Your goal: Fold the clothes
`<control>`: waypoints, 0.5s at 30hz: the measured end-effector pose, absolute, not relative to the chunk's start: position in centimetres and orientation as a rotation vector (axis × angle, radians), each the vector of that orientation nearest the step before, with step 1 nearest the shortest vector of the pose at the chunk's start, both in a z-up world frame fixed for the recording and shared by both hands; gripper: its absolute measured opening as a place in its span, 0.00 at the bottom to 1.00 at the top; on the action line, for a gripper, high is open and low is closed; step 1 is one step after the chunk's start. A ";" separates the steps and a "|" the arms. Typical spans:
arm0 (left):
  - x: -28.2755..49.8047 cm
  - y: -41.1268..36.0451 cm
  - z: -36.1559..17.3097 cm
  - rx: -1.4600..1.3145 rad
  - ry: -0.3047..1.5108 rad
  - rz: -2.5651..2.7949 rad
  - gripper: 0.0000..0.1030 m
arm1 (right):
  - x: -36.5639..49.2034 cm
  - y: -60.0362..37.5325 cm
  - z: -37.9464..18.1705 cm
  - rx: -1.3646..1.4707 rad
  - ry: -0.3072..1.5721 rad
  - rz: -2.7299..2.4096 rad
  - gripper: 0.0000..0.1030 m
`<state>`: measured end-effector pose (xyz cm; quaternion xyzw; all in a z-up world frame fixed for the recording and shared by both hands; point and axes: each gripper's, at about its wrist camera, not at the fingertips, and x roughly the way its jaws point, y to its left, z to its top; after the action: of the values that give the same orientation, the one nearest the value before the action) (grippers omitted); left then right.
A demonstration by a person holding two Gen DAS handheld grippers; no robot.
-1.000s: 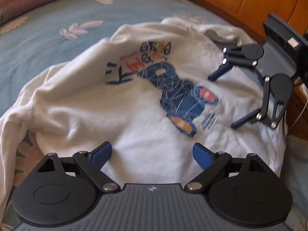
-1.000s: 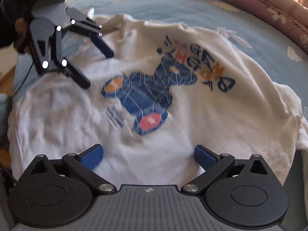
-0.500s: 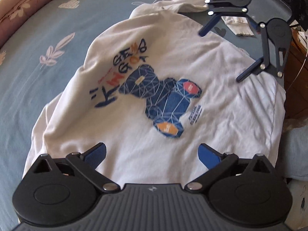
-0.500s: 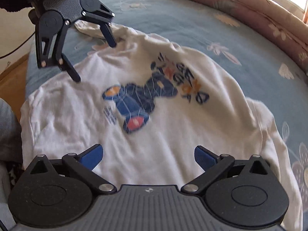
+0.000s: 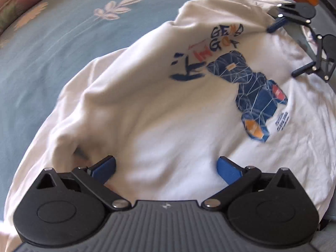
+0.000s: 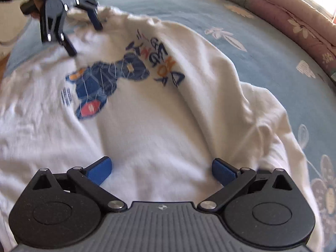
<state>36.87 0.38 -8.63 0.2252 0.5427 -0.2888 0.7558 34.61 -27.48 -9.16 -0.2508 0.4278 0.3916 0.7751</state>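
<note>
Bed (image 5: 63,42), blue floral cover | shirt (image 5: 168,115) spread print-up, rumpled at one sleeve | left gripper (image 5: 166,168) fingers just widened, released, nothing between | right gripper (image 6: 160,169) fingers released | risk: rumple may fold in crooked.

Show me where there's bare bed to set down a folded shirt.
Bare blue bedspread lies between the white sweatshirt and the pink floral bolster. In the right wrist view, a strip runs past the spread sleeve. Crowded: the sweatshirt's middle, where the open left gripper and right gripper hover.
</note>
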 end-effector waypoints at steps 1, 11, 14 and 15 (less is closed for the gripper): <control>35.8 0.0 -8.1 0.512 1.160 -0.664 0.96 | 34.0 -27.0 -8.5 -0.542 0.926 0.852 1.00; 22.5 -2.9 -10.6 0.690 0.990 -0.938 0.98 | 23.6 -22.1 -10.1 -0.592 0.968 0.974 1.00; 22.3 -0.2 -10.8 0.622 1.068 -0.860 1.00 | 22.0 -25.8 -10.1 -0.495 0.935 0.909 1.00; 22.1 0.7 -10.8 0.612 1.087 -0.838 1.00 | 21.6 -26.8 -10.0 -0.508 0.943 0.907 1.00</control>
<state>22.06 0.70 -10.76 0.2780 0.4939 -0.3807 0.7306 21.62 -26.83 -9.96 -0.2336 0.4339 0.4173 0.7636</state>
